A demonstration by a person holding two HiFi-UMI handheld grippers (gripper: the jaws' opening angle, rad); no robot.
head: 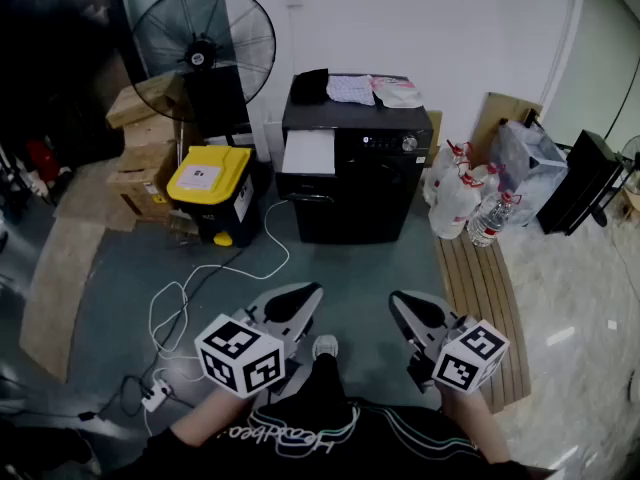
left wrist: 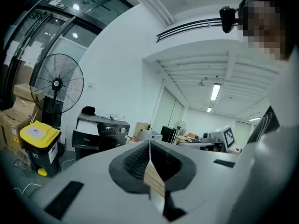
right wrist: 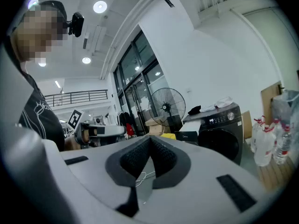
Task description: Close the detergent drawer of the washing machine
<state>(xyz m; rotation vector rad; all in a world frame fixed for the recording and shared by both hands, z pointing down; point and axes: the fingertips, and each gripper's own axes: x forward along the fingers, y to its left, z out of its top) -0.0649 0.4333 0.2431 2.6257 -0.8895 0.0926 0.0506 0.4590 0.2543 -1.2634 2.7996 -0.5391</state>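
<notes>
Near washing machine (head: 372,183): yellow bin (head: 210,190), floor cable (head: 238,266); left tongs (head: 306,296), right tongs (head: 400,304) clenched, empty.

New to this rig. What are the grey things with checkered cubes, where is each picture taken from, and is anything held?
No robot: a person holds a grey two-jaw tool in each hand, the left tool and right tool, each bearing a marker cube. One picture comes from a camera on the person's head, looking down; the other two cameras ride on the tools, looking along their jaws. Both pairs of jaws are together, holding nothing. Ahead on the floor stands a black front-loading washing machine, its white detergent drawer pulled out, beside a yellow-lidded black bin.
</notes>
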